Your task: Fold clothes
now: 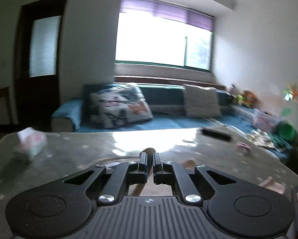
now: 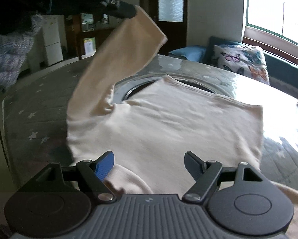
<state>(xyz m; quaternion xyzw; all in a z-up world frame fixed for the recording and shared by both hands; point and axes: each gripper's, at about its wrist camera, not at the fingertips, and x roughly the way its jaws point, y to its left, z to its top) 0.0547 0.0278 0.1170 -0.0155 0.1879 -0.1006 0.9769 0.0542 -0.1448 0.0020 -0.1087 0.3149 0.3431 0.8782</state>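
Observation:
A cream long-sleeved shirt lies spread on the glossy grey table. Its sleeve is lifted up and to the left, its cuff pinched by my left gripper, which shows at the top of the right wrist view. In the left wrist view, my left gripper is shut on the sleeve, a strip of tan cloth between the jaws. My right gripper is open and empty, hovering just above the shirt's near edge.
A tissue pack sits at the table's left, a dark remote and a pink item at its right. A teal sofa with cushions stands beyond the table under the window. A round recess lies in the tabletop.

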